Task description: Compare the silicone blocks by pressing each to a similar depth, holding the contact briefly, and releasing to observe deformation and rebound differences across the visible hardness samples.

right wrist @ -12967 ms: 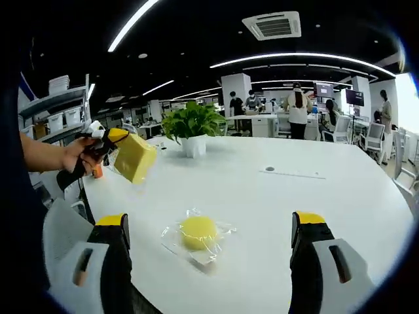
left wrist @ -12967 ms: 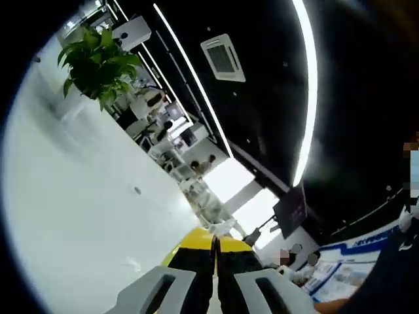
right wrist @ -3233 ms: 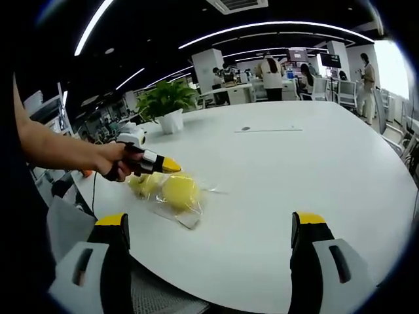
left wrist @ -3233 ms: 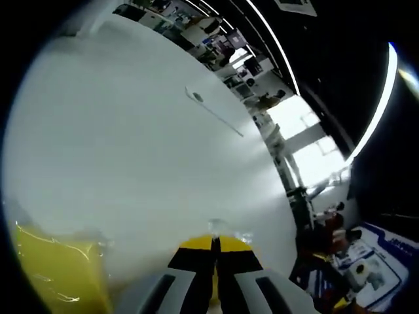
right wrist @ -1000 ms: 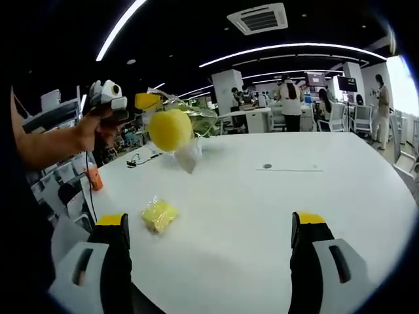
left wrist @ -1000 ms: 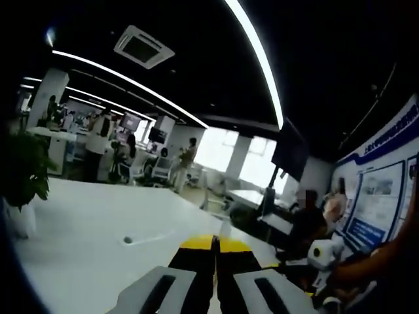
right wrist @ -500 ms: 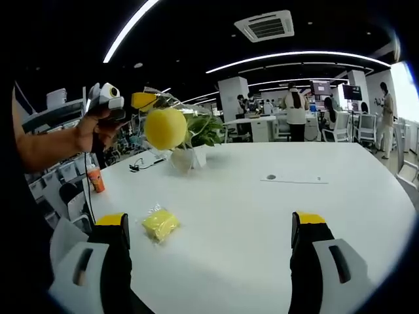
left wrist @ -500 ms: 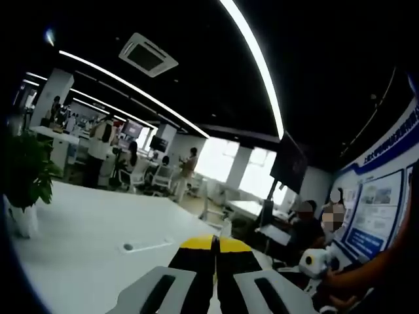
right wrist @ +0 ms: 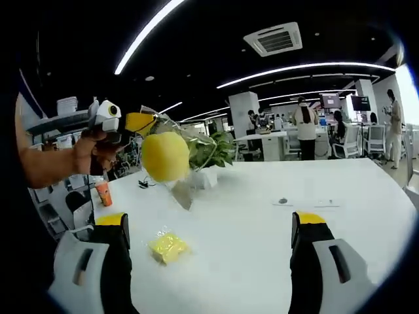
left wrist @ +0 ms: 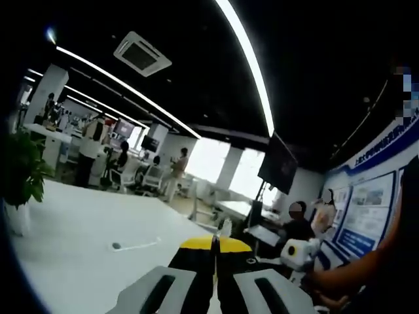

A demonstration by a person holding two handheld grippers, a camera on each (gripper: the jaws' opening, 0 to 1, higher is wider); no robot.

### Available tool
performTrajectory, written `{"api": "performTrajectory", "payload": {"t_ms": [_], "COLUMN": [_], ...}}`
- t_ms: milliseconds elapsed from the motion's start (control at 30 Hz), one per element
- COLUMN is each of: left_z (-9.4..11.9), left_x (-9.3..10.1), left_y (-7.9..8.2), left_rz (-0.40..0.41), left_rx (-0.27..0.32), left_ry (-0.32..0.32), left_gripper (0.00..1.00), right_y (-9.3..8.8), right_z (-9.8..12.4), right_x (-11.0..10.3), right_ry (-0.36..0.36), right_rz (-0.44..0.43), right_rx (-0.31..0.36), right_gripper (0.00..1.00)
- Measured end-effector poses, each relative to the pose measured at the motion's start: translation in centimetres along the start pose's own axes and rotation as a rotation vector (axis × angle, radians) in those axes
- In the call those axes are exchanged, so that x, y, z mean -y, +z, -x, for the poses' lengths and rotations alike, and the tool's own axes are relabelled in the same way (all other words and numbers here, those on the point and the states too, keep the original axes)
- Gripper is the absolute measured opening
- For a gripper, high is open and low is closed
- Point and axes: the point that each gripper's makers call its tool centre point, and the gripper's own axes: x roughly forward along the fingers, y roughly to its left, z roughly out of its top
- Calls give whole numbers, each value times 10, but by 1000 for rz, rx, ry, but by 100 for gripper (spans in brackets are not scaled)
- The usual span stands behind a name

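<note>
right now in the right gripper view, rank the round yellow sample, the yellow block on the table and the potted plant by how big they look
1. Round yellow sample, hanging bagged from the left gripper, looks largest, though it is nearer the camera.
2. Potted plant, partly hidden behind the sample, so its rank against it is unsure.
3. Yellow block on the table looks smallest.

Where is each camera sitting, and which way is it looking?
Left gripper view: rides on the left tool, jaws together, facing across the white table to the ceiling lights; a forearm shows.
Right gripper view: rides on the right tool, jaws wide apart, facing the table, where a small yellow block lies; the left tool holds up a bagged round yellow block.
Shared: the table and potted plant.
</note>
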Motion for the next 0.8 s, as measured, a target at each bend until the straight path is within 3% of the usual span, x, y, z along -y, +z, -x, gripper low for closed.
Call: {"api": "performTrajectory", "payload": {"t_ms": [167,333,533,600,700,800], "left_z": [4,8,15,16,17,19], "left_x": [11,20,32,37,38,43], "left_y": [-6,-10,-7,-7,-9,-11], "left_rz": [-3,-12,20,21,37,40], "left_rx": [-21,-24,-9,-12,-15,-20], "left_ry": [-19,-28,-72,-97,-103,-117], "left_gripper": [0,0,0,0,0,0], "right_y": [4,12,28,37,37,34], "right_z": [-8,-13,-23,-25,-30,-34], "right_x": [-14,-22,-40,-55,-62,-71], "right_ry": [82,131,211,291,321,359], "right_rz": [52,38,-1,14,-7,0], "right_rx": [-22,-6,73,131,137,130], "right_gripper": [96,96,96,96,96,86]}}
